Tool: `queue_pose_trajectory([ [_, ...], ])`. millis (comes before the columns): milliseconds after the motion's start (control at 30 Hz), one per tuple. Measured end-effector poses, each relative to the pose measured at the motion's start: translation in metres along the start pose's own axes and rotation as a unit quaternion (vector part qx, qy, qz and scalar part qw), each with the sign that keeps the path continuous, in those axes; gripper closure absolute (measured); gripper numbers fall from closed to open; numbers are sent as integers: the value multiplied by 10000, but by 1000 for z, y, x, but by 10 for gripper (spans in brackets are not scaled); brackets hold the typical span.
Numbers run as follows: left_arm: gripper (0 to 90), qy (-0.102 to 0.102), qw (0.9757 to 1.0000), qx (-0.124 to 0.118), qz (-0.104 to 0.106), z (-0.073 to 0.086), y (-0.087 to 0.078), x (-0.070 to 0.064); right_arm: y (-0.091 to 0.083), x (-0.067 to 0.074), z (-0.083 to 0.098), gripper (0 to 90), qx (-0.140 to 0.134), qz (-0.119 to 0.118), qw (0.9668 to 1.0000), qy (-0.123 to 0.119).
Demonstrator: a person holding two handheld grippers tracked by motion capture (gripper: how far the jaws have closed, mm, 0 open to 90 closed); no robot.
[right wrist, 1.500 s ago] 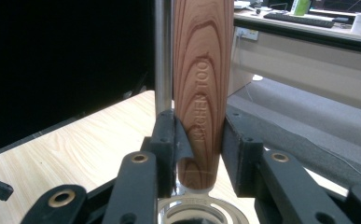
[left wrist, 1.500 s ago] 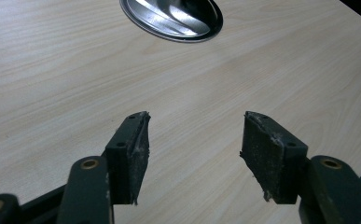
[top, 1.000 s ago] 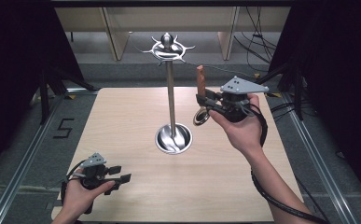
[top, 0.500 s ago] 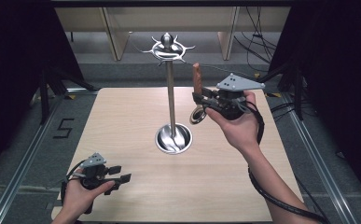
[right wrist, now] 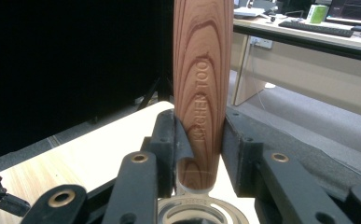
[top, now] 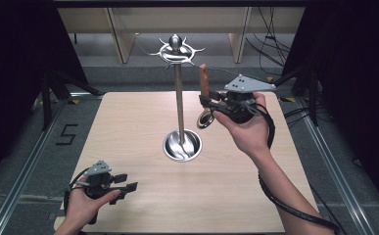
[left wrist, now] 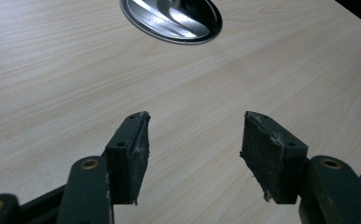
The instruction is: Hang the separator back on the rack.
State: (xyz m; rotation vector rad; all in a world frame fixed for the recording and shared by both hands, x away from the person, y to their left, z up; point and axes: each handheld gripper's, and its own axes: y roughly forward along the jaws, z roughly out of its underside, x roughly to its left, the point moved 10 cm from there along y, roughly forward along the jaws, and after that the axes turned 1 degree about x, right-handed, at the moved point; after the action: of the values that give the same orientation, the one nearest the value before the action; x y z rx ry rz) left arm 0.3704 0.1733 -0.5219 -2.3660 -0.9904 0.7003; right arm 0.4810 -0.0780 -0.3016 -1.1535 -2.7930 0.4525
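Nearest you, your left gripper point(top: 112, 183) rests low on the pale wood-grain desk point(top: 128, 127) with its jaws apart and nothing between them; their black pads point(left wrist: 136, 154) look frayed at the edges. Further out, your right gripper point(top: 215, 105) is raised beside the stand, its jaws clamped on the wooden handle point(right wrist: 200, 93) of a kitchen utensil point(top: 204, 90), held upright with a metal ring point(top: 205, 119) hanging below the grip. That handle is smooth, rounded and tapered, so I'd judge it could twist or slide down between the pads if you tilt your wrist or ease off.

Beyond it stands the polished steel stand point(top: 178, 98), a thin pole on a round dished base point(top: 182, 145), topped by a crown of curved hooks point(top: 176, 49). The pole is tall and slender: knock it with the utensil and it may rock or tip. The hooks are small, and a misjudged approach could miss them and drop the utensil onto the desk.
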Motion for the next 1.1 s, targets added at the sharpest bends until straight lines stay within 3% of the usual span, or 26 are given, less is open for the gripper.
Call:
queue_pose_trajectory([
  [267, 407, 9, 10000, -9, 13, 0, 0, 0, 2, 0, -3, 687, -18, 11, 10000, -50],
  [333, 407, 12, 10000, -9, 21, 0, 0, 0, 2, 2, -2, 688, 32, -26, 9999, 94],
  [567, 407, 13, 10000, -8, 22, 0, 0, 0, 4, -2, -5, 688, 3, 1, 10000, -20],
  [733, 407, 10, 10000, -7, 24, 0, 0, 0, 6, 0, -6, 687, 55, -56, 9999, 89],
  [1100, 407, 10, 10000, 3, 47, 0, 0, -1, 12, -1, -10, 687, 65, -50, 10000, -19],
])
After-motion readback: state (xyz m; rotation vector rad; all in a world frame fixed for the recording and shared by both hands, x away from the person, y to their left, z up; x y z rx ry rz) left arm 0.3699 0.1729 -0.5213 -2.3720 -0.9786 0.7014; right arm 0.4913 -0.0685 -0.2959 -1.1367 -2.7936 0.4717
